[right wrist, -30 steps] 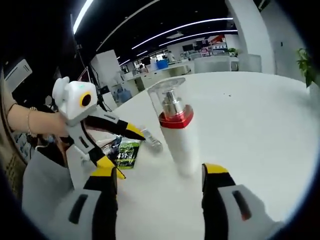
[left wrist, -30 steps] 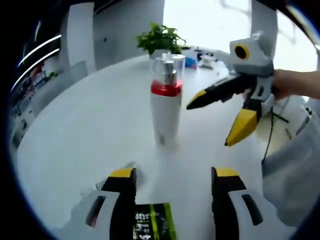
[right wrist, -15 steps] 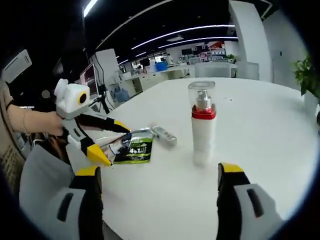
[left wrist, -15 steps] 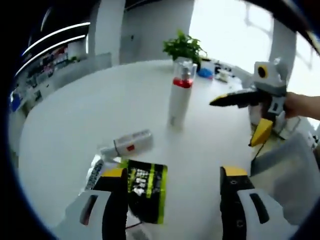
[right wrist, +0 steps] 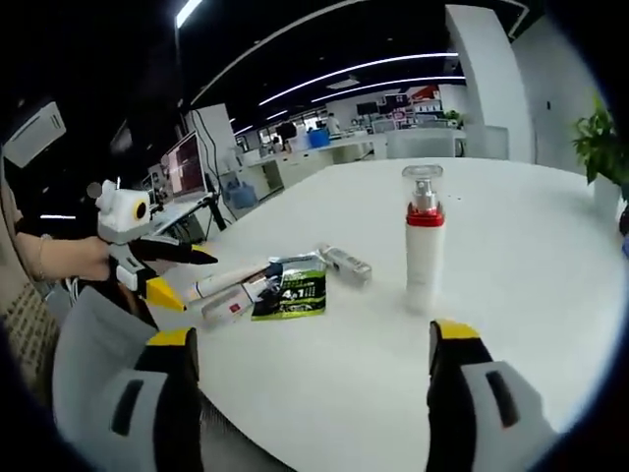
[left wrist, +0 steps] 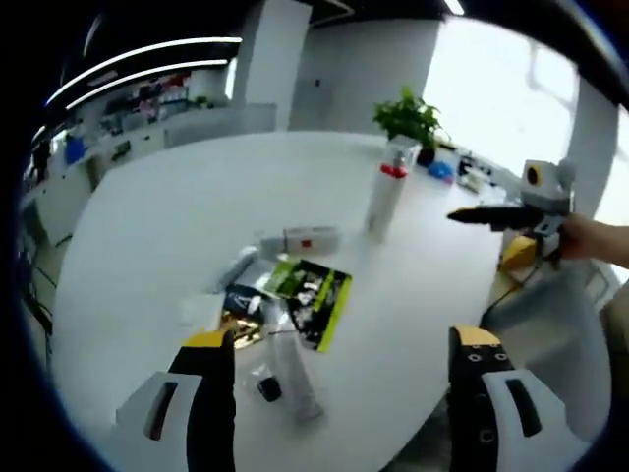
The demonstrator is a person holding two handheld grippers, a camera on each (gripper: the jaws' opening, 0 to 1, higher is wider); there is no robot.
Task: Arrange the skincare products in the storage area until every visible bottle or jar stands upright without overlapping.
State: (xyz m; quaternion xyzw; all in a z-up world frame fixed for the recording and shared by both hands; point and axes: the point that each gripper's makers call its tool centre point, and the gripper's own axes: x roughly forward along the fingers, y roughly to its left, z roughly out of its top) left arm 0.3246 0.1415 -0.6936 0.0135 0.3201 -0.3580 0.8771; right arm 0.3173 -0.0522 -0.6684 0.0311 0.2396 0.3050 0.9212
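Observation:
A white pump bottle [left wrist: 383, 197] [right wrist: 423, 251] with a red collar and clear cap stands upright on the round white table [left wrist: 157, 216] [right wrist: 531, 226], free of both grippers. Near it lie a white tube [left wrist: 300, 239] [right wrist: 346, 264], a green sachet [left wrist: 314, 295] [right wrist: 295, 290], a long pale tube [right wrist: 231, 280] and a clear tube [left wrist: 290, 369]. My left gripper [left wrist: 344, 359] [right wrist: 182, 275] is open, back from the table edge above the lying items. My right gripper [right wrist: 314, 359] [left wrist: 479, 239] is open too, well short of the bottle.
A potted plant [left wrist: 413, 118] [right wrist: 595, 147] stands at the table's far side with small items beside it. A person's hand [left wrist: 590, 236] [right wrist: 69, 256] holds each gripper. Grey fabric lies below the table edge. Office desks and screens fill the background.
Both cameras have drawn back from the table, so the bottle looks smaller and farther. The lying tubes and sachet have come into full view. Nothing on the table has moved.

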